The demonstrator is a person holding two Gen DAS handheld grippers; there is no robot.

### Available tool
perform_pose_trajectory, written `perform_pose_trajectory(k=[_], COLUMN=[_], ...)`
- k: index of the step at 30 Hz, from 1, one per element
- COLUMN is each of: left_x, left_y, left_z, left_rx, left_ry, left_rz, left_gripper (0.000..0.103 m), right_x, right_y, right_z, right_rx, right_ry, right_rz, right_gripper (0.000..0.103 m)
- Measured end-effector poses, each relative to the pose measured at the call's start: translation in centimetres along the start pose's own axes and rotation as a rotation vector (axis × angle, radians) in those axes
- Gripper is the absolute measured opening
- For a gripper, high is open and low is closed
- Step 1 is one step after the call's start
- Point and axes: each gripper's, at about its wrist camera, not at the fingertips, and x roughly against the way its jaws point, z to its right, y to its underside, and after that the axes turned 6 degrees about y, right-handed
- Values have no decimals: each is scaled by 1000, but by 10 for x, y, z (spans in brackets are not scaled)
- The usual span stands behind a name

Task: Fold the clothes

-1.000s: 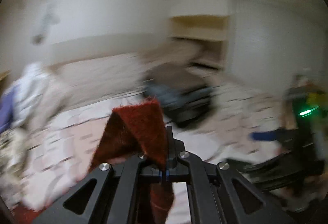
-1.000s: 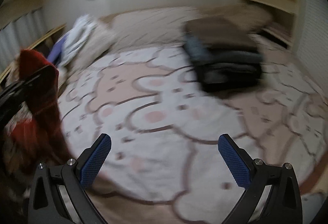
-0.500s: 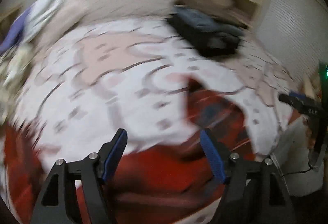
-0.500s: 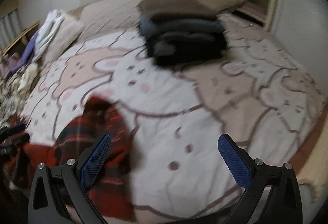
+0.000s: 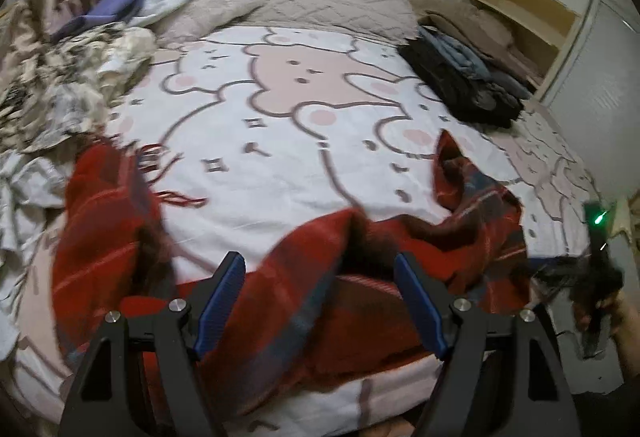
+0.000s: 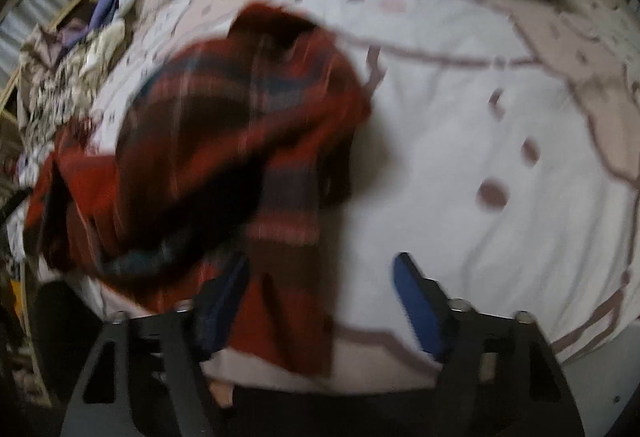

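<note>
One red plaid garment [image 5: 304, 277] lying crumpled on bed. One folded dark stack [image 5: 464, 77] sitting far right. One unfolded heap [image 5: 60, 85] piling at left. Two pillows [image 5: 224, 3] resting at headboard. Two grippers showing, left gripper [image 5: 320, 301] and right gripper [image 6: 320, 301].

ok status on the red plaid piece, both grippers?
Left gripper open, empty. Right gripper open, empty. Red plaid garment crumpled at the bed's near edge, unfolded. Folded stack far right, clear of it.

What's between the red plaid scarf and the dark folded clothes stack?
Only bare bear-print bedsheet between red plaid scarf and dark folded clothes stack, per left wrist view.
</note>
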Motion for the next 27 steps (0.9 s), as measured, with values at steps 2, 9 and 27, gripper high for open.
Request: perform_pose_trajectory(k=[2,9,27], left_x=[-13,-66,-280], left_y=[-16,-93,-124], left_z=[14,71,164], left_rx=[-24,-69,-523], left_ry=[49,275,209], left_rz=[-6,-54,-494], left_gripper=[77,77,77], right_x=[-11,14,1], right_y=[11,20,53], right_z=[-6,-10,87], right_rx=[24,93,31], right_ry=[-13,70,356], right_rz=[-41,49,24], right_gripper=[48,3,0])
